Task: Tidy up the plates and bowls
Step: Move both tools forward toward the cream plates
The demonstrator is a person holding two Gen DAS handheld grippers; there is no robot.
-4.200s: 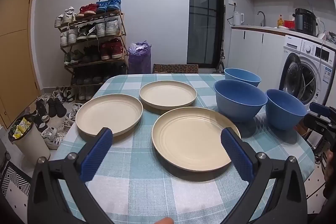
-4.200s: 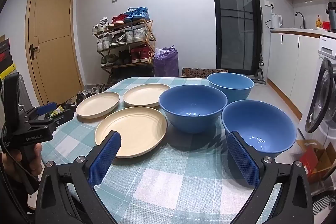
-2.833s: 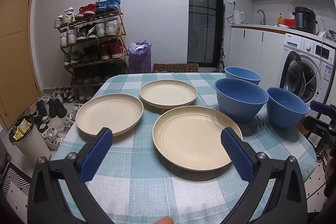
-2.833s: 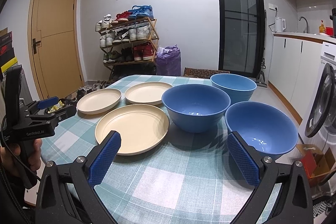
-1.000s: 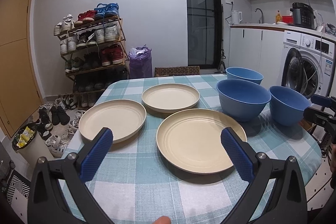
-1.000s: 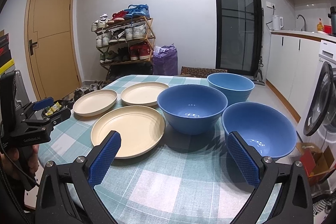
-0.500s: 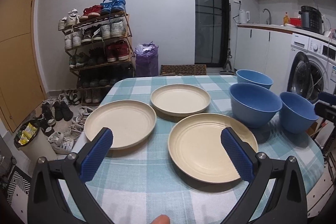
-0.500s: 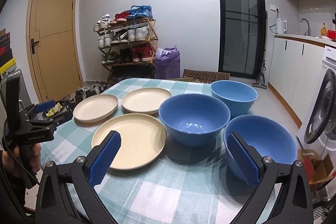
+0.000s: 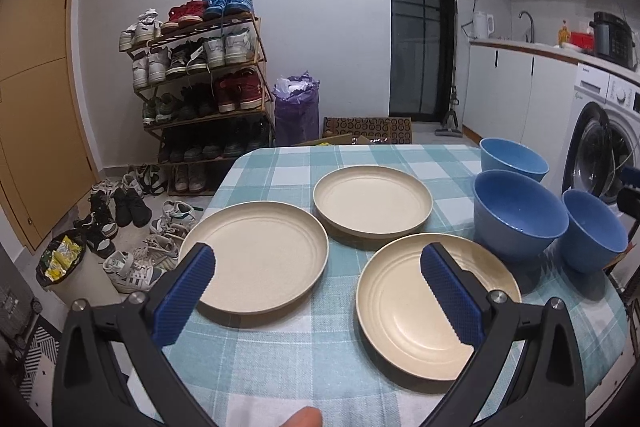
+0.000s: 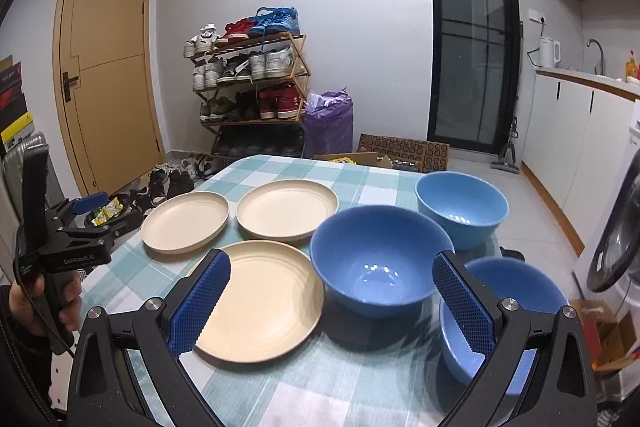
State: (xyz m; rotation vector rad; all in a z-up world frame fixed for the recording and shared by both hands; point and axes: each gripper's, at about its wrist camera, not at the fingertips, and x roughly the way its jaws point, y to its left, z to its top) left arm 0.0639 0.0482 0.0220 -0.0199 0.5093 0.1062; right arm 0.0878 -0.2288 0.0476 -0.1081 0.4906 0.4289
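Three cream plates lie apart on the checked tablecloth: a left plate [image 9: 260, 255], a far plate [image 9: 372, 201] and a near plate [image 9: 424, 303]. Three blue bowls stand to their right: a far bowl [image 9: 512, 159], a middle bowl [image 9: 520, 215] and a near bowl [image 9: 592, 229]. My left gripper [image 9: 316, 291] hovers open over the near table edge, between the left and near plates, holding nothing. My right gripper [image 10: 328, 301] is open and empty above the near plate [image 10: 264, 303] and middle bowl [image 10: 376, 259]; the near bowl [image 10: 516, 291] is partly behind its right finger.
The table [image 9: 280, 359] ends close in front and drops off at the left. A shoe rack [image 9: 200, 87], loose shoes and a small bin [image 9: 64, 267] stand on the floor to the left. A washing machine [image 9: 604, 139] and white cabinets run along the right. A hand [image 10: 60, 299] holds the other gripper.
Both cameras have risen and shifted: the left view has swung left, so the plates sit further right. The right view looks down more steeply on the bowls. No dish has moved; both grippers stay open.
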